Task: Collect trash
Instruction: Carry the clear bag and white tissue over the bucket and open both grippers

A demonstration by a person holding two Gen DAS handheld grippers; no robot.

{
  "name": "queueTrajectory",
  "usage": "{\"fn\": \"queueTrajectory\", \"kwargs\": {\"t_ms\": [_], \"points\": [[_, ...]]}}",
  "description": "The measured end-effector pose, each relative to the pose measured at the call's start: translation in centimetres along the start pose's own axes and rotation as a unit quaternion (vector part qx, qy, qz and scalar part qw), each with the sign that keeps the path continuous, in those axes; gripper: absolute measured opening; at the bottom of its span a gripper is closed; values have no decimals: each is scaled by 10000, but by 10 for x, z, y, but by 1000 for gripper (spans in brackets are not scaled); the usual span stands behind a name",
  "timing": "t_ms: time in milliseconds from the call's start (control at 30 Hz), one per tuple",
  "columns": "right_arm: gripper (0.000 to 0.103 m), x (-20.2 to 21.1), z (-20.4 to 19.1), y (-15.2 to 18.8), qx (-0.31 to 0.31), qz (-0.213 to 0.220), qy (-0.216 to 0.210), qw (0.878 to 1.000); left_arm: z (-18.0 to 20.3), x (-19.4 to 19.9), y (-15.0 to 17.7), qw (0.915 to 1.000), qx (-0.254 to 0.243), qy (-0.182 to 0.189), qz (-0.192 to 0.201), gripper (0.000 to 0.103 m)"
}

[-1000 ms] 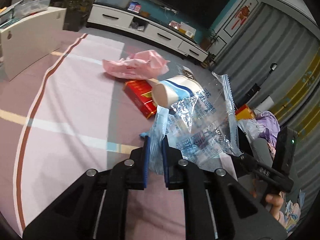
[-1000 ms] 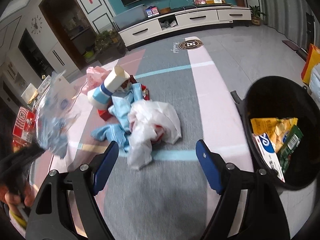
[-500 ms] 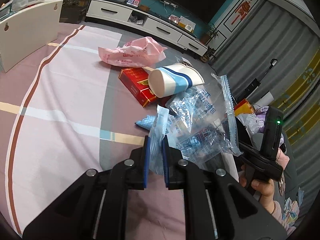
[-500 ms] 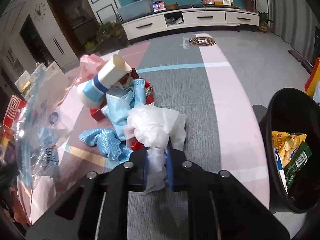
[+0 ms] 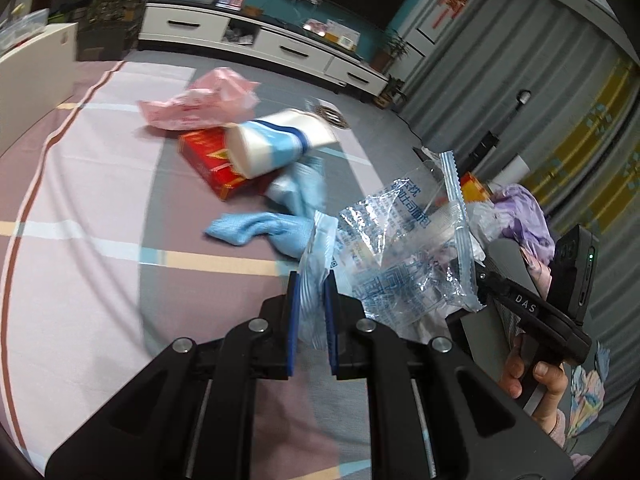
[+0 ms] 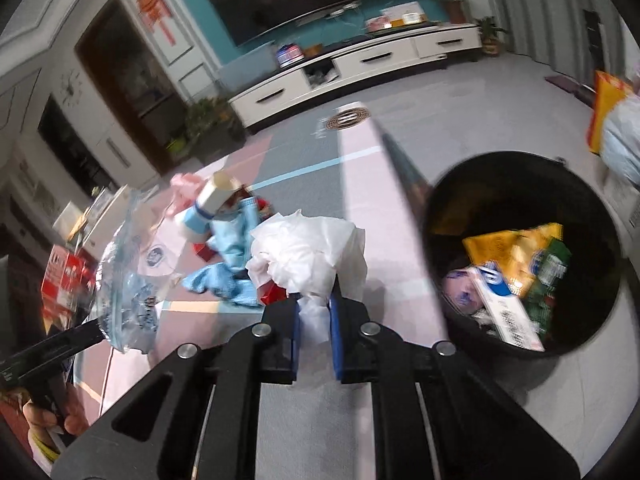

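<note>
1. The left claw (image 5: 311, 312) pinches the edge of a clear printed plastic bag (image 5: 404, 256), which hangs crumpled over the patterned rug (image 5: 80, 208); the film looks feather-light, slippery and noisy, so a grip on a bunched fold should hold better than one on a single flat layer.
2. The right claw (image 6: 316, 316) is pressed together on a wad of white tissue (image 6: 308, 252), soft and nearly weightless; it should compress and not break, though a thin tail could tear off.
3. A black bin (image 6: 520, 256), already holding snack wrappers, stands just right of the tissue.
4. On the rug beyond lie a paper cup (image 5: 276, 146) resting on a red box (image 5: 212, 160), a blue face mask (image 5: 260, 230) and a pink bag (image 5: 200, 100); the cup would crush if squeezed hard, so its rim looks the likelier hold.
</note>
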State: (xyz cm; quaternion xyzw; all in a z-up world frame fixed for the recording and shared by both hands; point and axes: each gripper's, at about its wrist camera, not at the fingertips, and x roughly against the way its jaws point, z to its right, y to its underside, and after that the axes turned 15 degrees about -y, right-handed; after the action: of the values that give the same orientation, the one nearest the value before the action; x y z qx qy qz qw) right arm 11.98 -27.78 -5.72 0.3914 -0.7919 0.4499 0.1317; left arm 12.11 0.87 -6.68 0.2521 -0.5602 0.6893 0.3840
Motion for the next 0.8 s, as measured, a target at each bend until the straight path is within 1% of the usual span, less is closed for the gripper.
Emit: {"fn": "queueTrajectory", "kwargs": {"t_ms": [100,233,367,533,667,800], "points": [[13,20,15,1,-174,167,153,9996,19,1,0,9998,-184,117,-20,13],[13,51,44,0,-447,512,440,9967,49,-4,-5,9986,-458,258,-44,13],[13,67,64,0,-641,786,601,9930,90,-16,-17,9959,-755,484,-99,13],[13,72,84,-5,-763,1001,718,9894,143,-39,-30,9923,-1017,668,-227,13],[14,72,97,-9,-804,1119,769,9875,185,-65,-40,9895,-1130,802,-417,13],[15,73,116,-15,-895,1199,878,9848,218,-94,-42,9878,-1321,634,-524,13]]}}
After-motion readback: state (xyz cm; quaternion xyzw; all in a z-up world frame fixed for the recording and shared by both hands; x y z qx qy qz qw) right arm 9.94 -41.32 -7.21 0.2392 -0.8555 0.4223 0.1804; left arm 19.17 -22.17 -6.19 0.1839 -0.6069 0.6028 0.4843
